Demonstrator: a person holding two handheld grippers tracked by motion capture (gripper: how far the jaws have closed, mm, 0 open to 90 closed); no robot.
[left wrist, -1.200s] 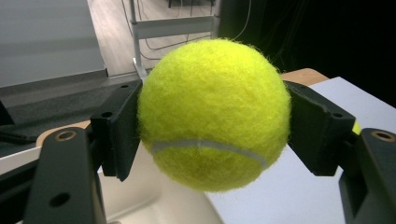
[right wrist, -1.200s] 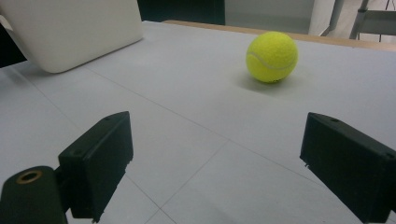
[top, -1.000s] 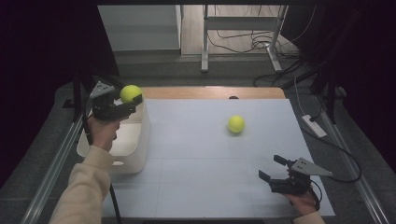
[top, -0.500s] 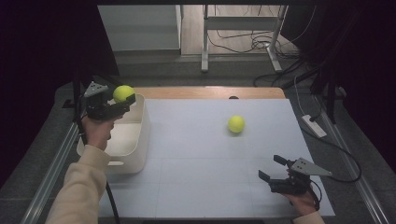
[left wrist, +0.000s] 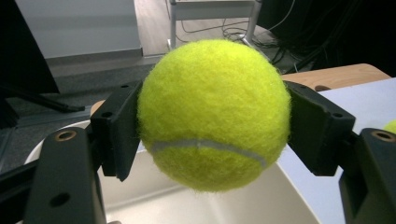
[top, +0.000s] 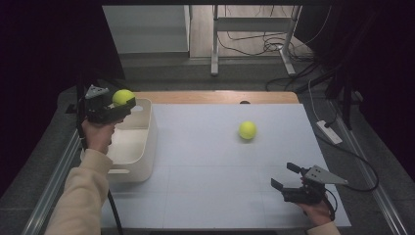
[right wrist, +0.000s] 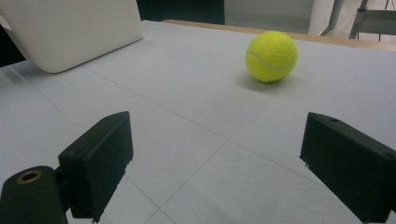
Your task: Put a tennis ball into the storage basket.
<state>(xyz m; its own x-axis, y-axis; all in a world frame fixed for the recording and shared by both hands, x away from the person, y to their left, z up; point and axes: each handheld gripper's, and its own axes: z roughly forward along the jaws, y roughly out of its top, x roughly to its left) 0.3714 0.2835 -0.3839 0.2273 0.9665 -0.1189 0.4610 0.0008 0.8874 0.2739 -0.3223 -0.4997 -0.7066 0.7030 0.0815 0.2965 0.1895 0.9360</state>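
My left gripper [top: 123, 101] is shut on a yellow tennis ball [top: 123, 97] and holds it above the far left corner of a white bin [top: 142, 147]. In the left gripper view the ball [left wrist: 212, 114] sits squeezed between the two black jaws over the bin's inside [left wrist: 205, 205]. A second tennis ball [top: 247, 130] lies on the white table top, right of the bin. My right gripper [top: 286, 177] rests near the front right of the table, open, with nothing between its fingers. In the right gripper view that loose ball [right wrist: 271, 56] lies ahead, well beyond the jaws.
The white table sheet [top: 220, 161] ends in a wooden strip [top: 220, 96] at the far edge. A power strip [top: 329, 131] and cables lie off the right side. Metal rails [top: 49, 186] run along the table's left. The bin's outer wall [right wrist: 70, 28] stands far left in the right gripper view.
My left gripper has carried the ball a little to the left and slightly down, toward the bin's far left corner. The right gripper and the loose ball have kept still.
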